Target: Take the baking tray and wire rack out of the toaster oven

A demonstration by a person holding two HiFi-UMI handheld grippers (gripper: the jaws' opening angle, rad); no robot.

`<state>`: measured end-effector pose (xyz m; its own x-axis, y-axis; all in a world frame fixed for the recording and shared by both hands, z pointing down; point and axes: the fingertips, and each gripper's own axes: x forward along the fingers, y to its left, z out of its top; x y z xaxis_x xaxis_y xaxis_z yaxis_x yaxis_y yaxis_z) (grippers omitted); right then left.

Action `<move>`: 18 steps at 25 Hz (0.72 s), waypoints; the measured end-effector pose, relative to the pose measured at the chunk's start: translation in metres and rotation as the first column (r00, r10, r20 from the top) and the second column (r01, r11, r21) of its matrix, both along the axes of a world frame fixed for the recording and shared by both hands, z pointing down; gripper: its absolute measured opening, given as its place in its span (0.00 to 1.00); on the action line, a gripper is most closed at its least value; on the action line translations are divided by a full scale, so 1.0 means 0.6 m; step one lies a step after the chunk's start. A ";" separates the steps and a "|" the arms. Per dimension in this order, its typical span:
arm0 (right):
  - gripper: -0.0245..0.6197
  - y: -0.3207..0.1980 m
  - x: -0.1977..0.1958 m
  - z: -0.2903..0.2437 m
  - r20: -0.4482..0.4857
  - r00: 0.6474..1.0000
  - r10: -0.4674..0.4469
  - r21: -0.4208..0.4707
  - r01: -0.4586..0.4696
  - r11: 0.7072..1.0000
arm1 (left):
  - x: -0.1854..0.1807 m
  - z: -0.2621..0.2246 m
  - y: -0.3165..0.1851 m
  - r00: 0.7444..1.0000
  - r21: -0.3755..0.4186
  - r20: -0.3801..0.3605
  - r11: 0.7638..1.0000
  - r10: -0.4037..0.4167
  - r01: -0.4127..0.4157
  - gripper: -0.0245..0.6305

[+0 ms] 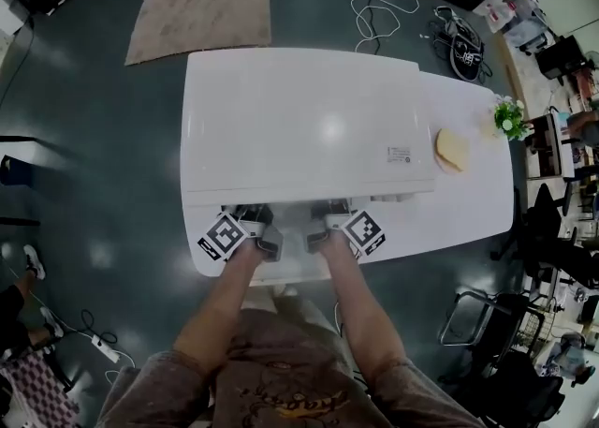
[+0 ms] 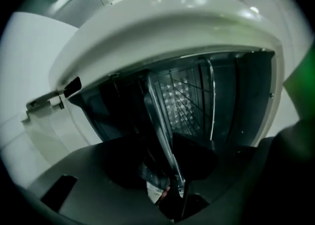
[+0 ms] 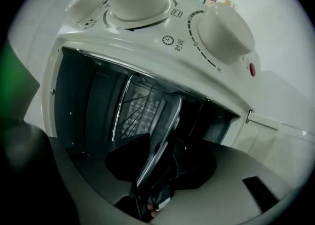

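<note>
Reaching into the toaster oven (image 1: 309,126) on the tabletop (image 1: 473,211), left tool (image 2: 170,156) and right tool (image 3: 158,159) are each clamped on the baking tray (image 2: 160,120).

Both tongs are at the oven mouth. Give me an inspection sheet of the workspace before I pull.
Surface: white table, mostly taken up by the toaster oven, cavity open.
Job's things: baking tray and wire rack, both inside the oven.
Clutter: tan bread-like slice and small potted plant, right of the oven.
Grippers: left tongs and right tongs, each closed on the baking tray's front rim.
Cables: white cable on the floor beyond the table; power strip lower left.
Surroundings: brown mat, office chairs at right, a bystander's foot at left.
</note>
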<state>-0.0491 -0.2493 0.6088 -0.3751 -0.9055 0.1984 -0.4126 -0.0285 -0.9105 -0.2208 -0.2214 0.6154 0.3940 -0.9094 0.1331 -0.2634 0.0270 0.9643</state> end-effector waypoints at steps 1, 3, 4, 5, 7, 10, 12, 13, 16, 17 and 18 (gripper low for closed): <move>0.24 0.000 0.000 0.001 0.004 1.000 0.009 -0.002 -0.009 1.000 | -0.002 0.000 0.001 1.000 0.000 -0.010 1.000 -0.002 0.002 0.26; 0.22 -0.002 0.000 0.004 0.021 1.000 0.018 -0.005 -0.018 1.000 | -0.004 -0.005 -0.002 0.999 0.010 -0.046 1.000 -0.008 0.008 0.22; 0.21 -0.005 0.001 0.005 0.035 0.999 0.022 -0.006 -0.022 1.000 | -0.002 -0.010 -0.006 0.997 0.019 -0.076 1.000 -0.012 0.013 0.19; 0.21 -0.007 0.003 0.006 0.050 0.998 0.028 -0.007 -0.028 1.000 | 0.002 -0.012 -0.010 0.994 0.025 -0.106 1.000 -0.015 0.018 0.18; 0.20 -0.006 0.008 0.012 0.073 0.996 0.046 -0.021 -0.044 0.999 | 0.004 -0.005 -0.011 0.993 0.010 -0.113 1.000 -0.018 0.019 0.17; 0.19 0.007 0.019 0.022 0.083 0.995 0.051 -0.052 -0.047 0.998 | 0.012 0.007 0.000 0.993 -0.024 -0.113 0.999 -0.024 0.022 0.16; 0.18 0.021 0.022 0.020 0.089 0.995 0.041 -0.052 -0.037 0.998 | 0.016 0.008 0.015 0.993 -0.040 -0.117 0.999 -0.029 0.024 0.15; 0.18 0.031 0.022 0.020 0.092 0.995 0.040 -0.061 -0.035 0.998 | 0.015 0.009 0.026 0.993 -0.053 -0.110 0.998 -0.031 0.025 0.15; 0.17 0.064 0.021 0.022 0.103 0.994 0.031 -0.095 -0.021 0.995 | 0.012 0.008 0.062 0.992 -0.074 -0.119 0.996 -0.052 0.043 0.14; 0.17 0.075 0.023 0.023 0.109 0.994 0.023 -0.099 -0.012 0.995 | 0.016 0.008 0.074 0.989 -0.075 -0.132 0.996 -0.060 0.050 0.14; 0.17 0.088 0.027 0.024 0.113 0.993 0.019 -0.108 -0.007 0.994 | 0.020 0.008 0.087 0.988 -0.076 -0.142 0.996 -0.065 0.055 0.14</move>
